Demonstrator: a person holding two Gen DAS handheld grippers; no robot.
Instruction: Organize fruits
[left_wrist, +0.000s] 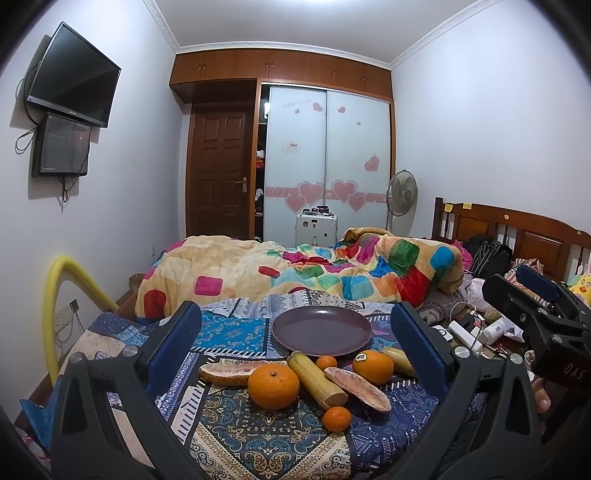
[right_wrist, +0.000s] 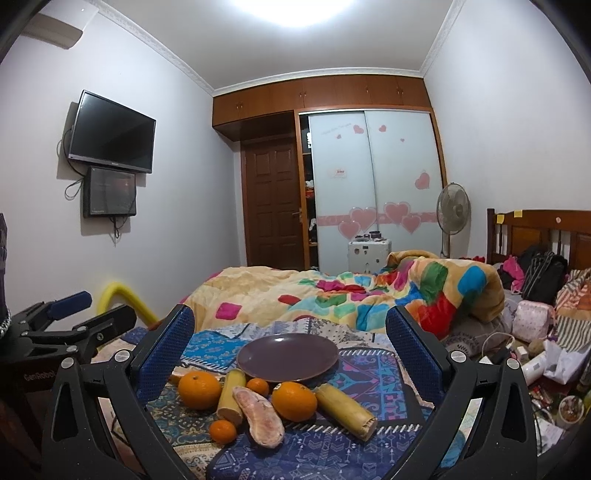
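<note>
Orange-skinned citrus, cut yellowish cane-like sticks and pale pink fruit slices lay bunched on the patterned blue cloth (left_wrist: 236, 435), all just in front of the round, shallow purple plate (left_wrist: 321, 335), which held nothing; that bare dish, set behind the pile, looked meant to receive the fruit, so the sorting seemed not yet begun. A large orange (left_wrist: 273, 384) sat nearest the left gripper (left_wrist: 295, 345), touching a long cane stick (left_wrist: 317, 380) that ran diagonally past a small tangerine (left_wrist: 336, 418) at the front. A second large orange with a sticker (left_wrist: 373, 366) rested by the plate's rim, a pink slice (left_wrist: 357, 387) leaning between it and the stick. From the right wrist view another cane stick (right_wrist: 345, 411) lay to the right of that orange, well inside the span of the right gripper (right_wrist: 290, 349). Both grippers hung spread wide and grasped nothing, each framing the pile as if to choose a first piece. Beyond the cloth a multicoloured checked quilt (left_wrist: 295, 273) was heaped, and loose clutter (right_wrist: 532, 365) crowded the right side, probably why the fruit was kept on the cloth.
</note>
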